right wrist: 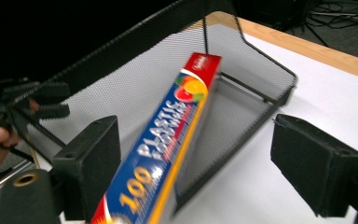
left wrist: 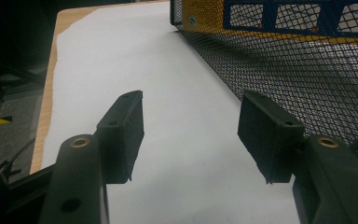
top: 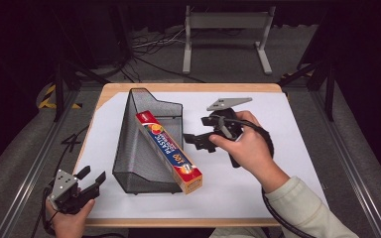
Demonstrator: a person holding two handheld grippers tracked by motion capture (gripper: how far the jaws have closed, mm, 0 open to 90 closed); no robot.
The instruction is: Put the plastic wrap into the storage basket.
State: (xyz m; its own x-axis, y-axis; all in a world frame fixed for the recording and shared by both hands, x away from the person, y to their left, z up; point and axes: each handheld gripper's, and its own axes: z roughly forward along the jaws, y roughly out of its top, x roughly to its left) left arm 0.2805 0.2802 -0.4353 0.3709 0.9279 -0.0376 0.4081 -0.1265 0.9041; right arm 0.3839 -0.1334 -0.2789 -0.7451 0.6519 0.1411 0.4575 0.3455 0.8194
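A long, narrow box of plastic food wrap lies slantwise in a black wire-mesh file basket on a white-covered bench. Its far end rests down inside the basket; its near end pokes out over the basket's low front edge.

The box looks light and stiff, thin printed cardboard that would dent if squeezed hard and may slip on its glossy faces. A good hold would seem to be across its narrow width near the protruding end, where the mesh does not get in the way.

The right gripper sits just beside the box's middle, jaws spread wide and holding nothing. The left gripper rests at the bench's near left corner, jaws also apart and empty.

The high view gives the whole layout. The right gripper view shows the box between the jaws, blurred, with its lettering legible. The left gripper view shows the box's yellow underside through the mesh.
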